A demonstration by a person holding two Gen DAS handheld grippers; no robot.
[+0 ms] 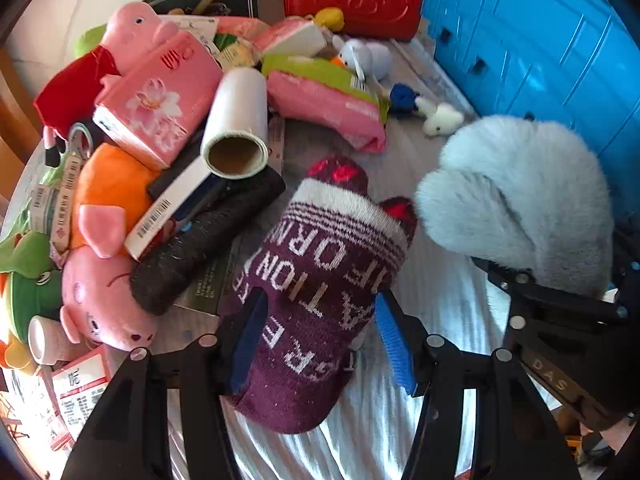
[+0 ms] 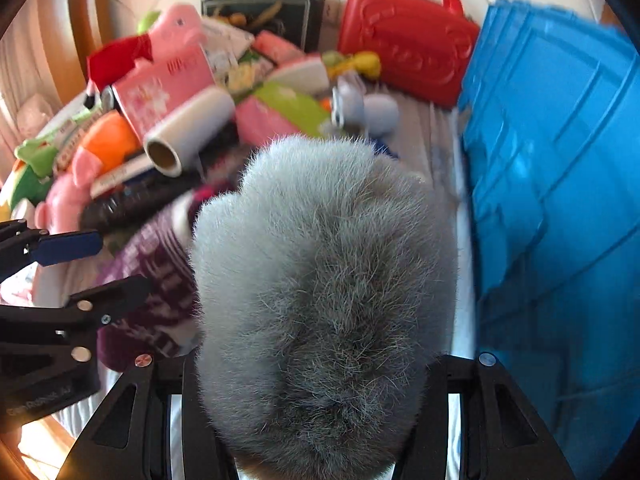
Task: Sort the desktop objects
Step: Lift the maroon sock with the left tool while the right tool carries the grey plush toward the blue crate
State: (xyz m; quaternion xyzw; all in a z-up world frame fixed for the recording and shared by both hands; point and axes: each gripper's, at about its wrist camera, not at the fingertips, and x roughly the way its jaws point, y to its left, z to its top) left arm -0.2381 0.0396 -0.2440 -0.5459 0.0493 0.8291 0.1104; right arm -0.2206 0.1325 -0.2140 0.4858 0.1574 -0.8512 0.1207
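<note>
Two grippers: left gripper point(image 1: 320, 344) stood parted around the maroon sock point(image 1: 316, 300), pads apparently clear.
Right gripper point(image 2: 320, 408): was clamped on the grey fluffy item point(image 2: 320, 280).
Advice: blue bin point(image 2: 560, 200) should be approached steadily.

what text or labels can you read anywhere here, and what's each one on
"ATION", "ORNI", other partial white letters: purple sock, wording incomplete.
"DAS": black body of the right gripper.
One red Chinese character: small white and red box; its small print is unreadable.
Red logo mark: pink tissue box, not legible.
Barcode on the white-edged box, labels on packets at left: too small.
Right wrist view: all blurred.
</note>
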